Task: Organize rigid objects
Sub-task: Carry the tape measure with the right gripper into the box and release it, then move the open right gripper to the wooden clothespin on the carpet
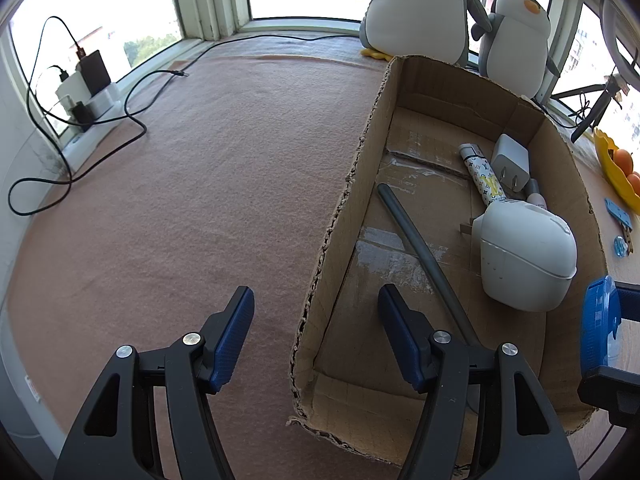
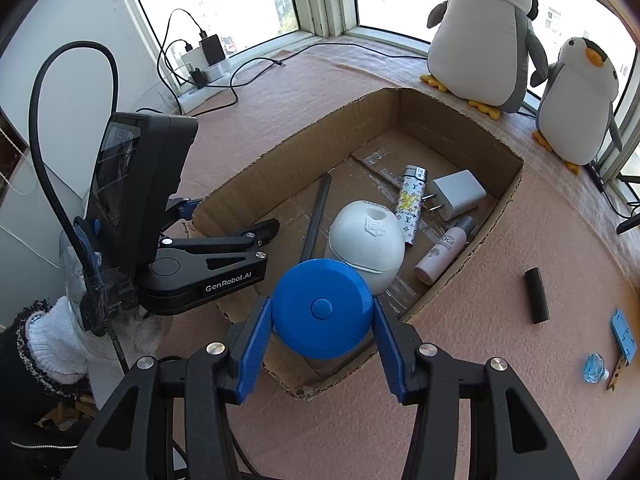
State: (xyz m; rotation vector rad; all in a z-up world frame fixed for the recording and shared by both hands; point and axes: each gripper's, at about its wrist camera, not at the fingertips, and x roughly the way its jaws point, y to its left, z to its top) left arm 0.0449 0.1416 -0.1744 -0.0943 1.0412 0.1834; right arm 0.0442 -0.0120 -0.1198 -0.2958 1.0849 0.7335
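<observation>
Clearly the right gripper [image 2: 322, 332] pinches a blue round disc case [image 2: 323, 308] by its rim, above the near end of the cardboard box [image 2: 508, 200]. It looks like hard, smooth plastic, light and stiff, probably a little slippery, so opposite edges are the sensible hold. The left gripper [image 1: 316, 336] straddles the box wall with nothing between its pads, though whether it touches the cardboard is hard to tell. A pinkish felt cloth [image 1: 200, 180] covers the sill by bright windows.
</observation>
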